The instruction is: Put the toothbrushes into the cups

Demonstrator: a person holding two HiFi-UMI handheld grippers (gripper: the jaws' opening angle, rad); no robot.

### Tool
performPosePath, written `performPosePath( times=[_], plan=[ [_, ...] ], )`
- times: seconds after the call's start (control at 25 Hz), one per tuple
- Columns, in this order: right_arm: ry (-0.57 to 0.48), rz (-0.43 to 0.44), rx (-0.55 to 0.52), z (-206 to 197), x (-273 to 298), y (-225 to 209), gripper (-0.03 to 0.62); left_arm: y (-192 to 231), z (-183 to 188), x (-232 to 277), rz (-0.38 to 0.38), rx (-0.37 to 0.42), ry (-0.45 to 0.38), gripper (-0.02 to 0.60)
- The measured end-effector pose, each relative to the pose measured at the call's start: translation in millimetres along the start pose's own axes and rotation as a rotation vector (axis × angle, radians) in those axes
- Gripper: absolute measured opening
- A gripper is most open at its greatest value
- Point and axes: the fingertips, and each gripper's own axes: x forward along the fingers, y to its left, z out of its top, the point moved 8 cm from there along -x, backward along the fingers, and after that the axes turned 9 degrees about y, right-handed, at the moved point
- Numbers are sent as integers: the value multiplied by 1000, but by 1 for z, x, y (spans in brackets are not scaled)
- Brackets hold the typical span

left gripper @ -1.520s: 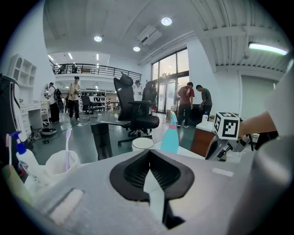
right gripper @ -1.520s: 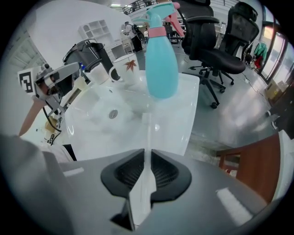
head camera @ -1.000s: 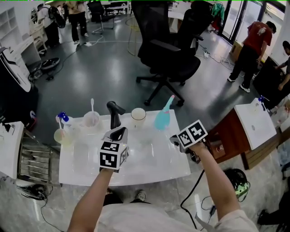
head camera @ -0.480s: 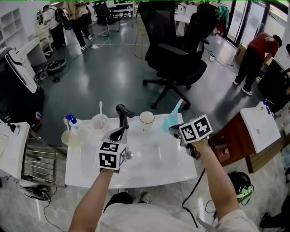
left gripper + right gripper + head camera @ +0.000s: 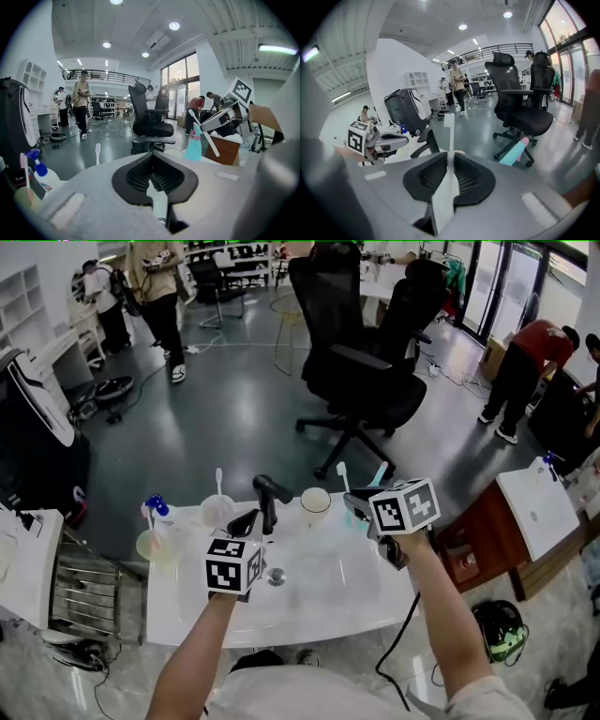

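At lower centre, the left claw is clenched on nothing above the glossy white table. Right of centre, the right claw grasps a slim white plastic toothbrush, held upright beside the cream round cup at the table's far edge.

Open-plan office or lab workspace. Evidence: black swivel office chairs on a polished dark floor, white cubby shelving along one wall, railed mezzanine, tall glazed doors, several people standing about.
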Motion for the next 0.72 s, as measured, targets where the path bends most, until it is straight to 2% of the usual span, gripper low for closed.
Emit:
performPosePath(
  times=[0.24, 0.72],
  plan=[
    [-53, -21, 12, 17, 13, 9, 48, 19, 0, 1, -6, -11, 0, 4],
    [-236, -95, 42, 52, 27, 17, 48, 48, 5, 5, -19, -10, -18, 3]
  ],
)
